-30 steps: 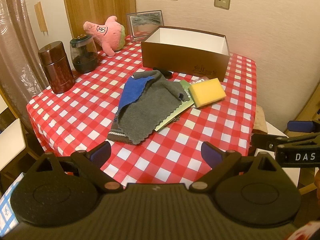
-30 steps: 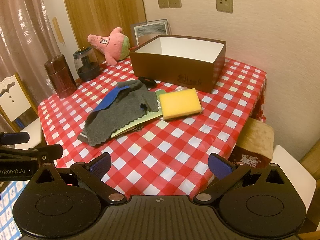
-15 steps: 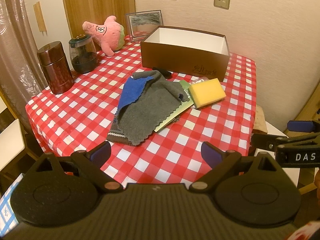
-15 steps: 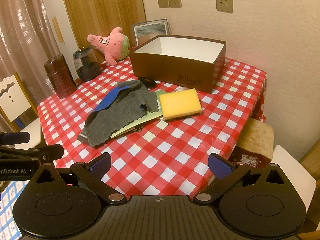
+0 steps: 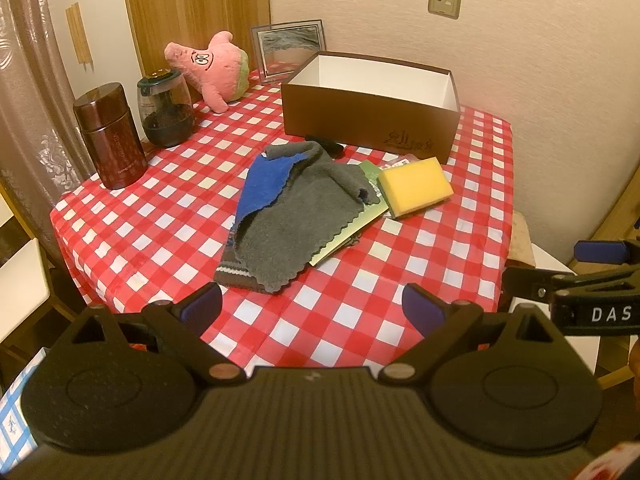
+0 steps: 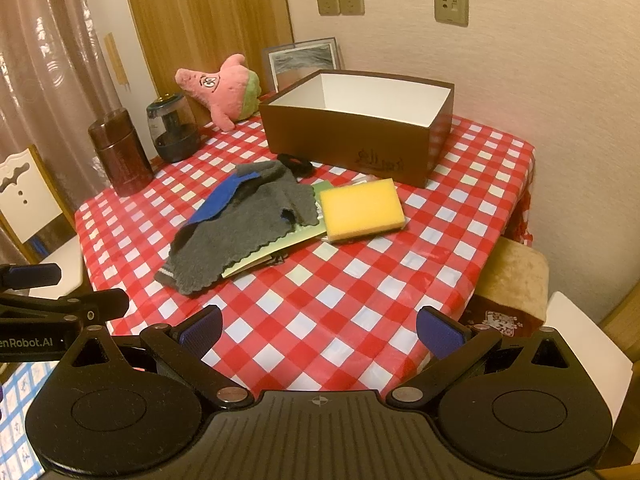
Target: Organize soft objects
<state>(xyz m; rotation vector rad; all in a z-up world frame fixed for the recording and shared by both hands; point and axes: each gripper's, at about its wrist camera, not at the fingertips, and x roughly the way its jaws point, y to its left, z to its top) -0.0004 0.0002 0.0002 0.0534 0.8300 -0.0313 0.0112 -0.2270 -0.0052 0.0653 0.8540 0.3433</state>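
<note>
While I held my left gripper (image 5: 312,304) and right gripper (image 6: 320,326) with fingers spread wide and empty at the near table edge, one grey fleece cloth (image 5: 296,216) lay ahead, then one yellow rectangular sponge (image 5: 416,186), one brown open box (image 5: 368,120), one pink plush starfish (image 5: 212,68) farthest.

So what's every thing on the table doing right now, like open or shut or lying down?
brown box: open, looks empty
yellow sponge: lying flat, partly on the green sheet
grey cloth: crumpled, draped over the blue cloth
pink plush: leaning, untouched
brown canister: upright, lid on
glass jar: upright, lid on
left gripper: open, holding nothing
right gripper: open, holding nothing
</note>
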